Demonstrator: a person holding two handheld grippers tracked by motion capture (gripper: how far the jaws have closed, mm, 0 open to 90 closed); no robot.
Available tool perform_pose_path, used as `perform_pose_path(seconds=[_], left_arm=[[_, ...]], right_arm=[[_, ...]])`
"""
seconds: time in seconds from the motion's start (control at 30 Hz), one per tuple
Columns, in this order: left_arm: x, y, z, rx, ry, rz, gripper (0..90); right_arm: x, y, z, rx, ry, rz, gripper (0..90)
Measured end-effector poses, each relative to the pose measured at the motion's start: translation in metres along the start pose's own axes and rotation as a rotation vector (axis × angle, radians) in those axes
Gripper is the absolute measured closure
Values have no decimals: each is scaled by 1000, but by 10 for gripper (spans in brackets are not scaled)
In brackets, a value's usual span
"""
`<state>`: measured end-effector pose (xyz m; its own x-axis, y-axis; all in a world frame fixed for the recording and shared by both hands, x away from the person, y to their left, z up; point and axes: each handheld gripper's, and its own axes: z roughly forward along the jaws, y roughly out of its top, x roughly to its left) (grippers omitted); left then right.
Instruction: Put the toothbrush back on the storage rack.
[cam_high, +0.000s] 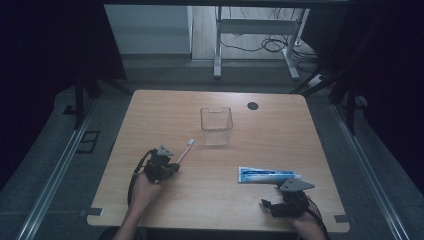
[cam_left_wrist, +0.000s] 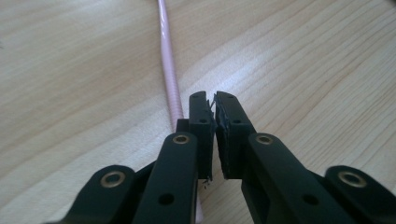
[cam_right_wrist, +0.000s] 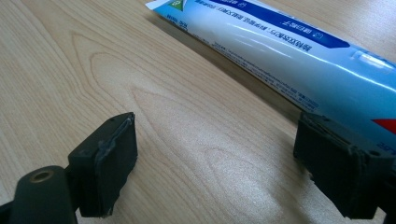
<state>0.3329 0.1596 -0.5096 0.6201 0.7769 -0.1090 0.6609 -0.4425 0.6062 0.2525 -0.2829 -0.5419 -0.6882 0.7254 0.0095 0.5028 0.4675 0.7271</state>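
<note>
Table (cam_high: 260, 200): a light wooden top that carries everything; both grippers sit at its near edge, the person's forearms coming in from below.
Clear container (cam_high: 216, 125): stands upright past the left gripper's jaws, well beyond the brush end of the toothbrush.
Toothpaste tube (cam_high: 267, 175): blue and white, lying flat just ahead of the right gripper; in the right gripper view (cam_right_wrist: 289, 51) it runs slantwise across the top, its lower end just behind the right-hand jaw, whether touching it cannot be told.
Right gripper (cam_high: 280, 206): held low over the table, jaws wide apart with bare wood between them (cam_right_wrist: 212, 168); nothing is gripped.
Left gripper (cam_high: 167, 167): jaws almost together, a thin slit left between the pads (cam_left_wrist: 215, 135); nothing lies in that slit.
Toothbrush (cam_high: 184, 152): pink handle, white head, lying on the table; in the left gripper view its handle (cam_left_wrist: 169, 70) passes just outside the left-hand jaw, beside it rather than between the pads, and runs away ahead of the tips.
</note>
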Motion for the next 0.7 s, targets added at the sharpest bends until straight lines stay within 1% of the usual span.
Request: perform_pose_path(seconds=[0.07, 0.23, 0.3, 0.4, 0.43, 0.53, 0.57, 0.6, 0.7], left_arm=[[2, 4, -2, 22, 7, 6, 812], [9, 14, -1, 74, 4, 3, 753], [11, 18, 1, 90, 8, 1, 752], [15, 24, 4, 123, 0, -3, 744], [15, 26, 5, 132, -2, -11, 743], [17, 31, 8, 165, 4, -9, 741], [17, 31, 8, 165, 4, -9, 741], [18, 34, 10, 183, -2, -15, 741], [19, 40, 13, 217, -3, -13, 735]], right_arm=[[0, 0, 0, 0, 0, 0, 134], [0, 0, 0, 0, 0, 0, 134], [0, 0, 0, 0, 0, 1, 134], [0, 0, 0, 0, 0, 0, 133], [0, 0, 0, 0, 0, -1, 134], [0, 0, 0, 0, -1, -1, 134], [0, 0, 0, -1, -1, 0, 134], [0, 0, 0, 1, -1, 0, 134], [0, 0, 0, 1, -1, -2, 134]])
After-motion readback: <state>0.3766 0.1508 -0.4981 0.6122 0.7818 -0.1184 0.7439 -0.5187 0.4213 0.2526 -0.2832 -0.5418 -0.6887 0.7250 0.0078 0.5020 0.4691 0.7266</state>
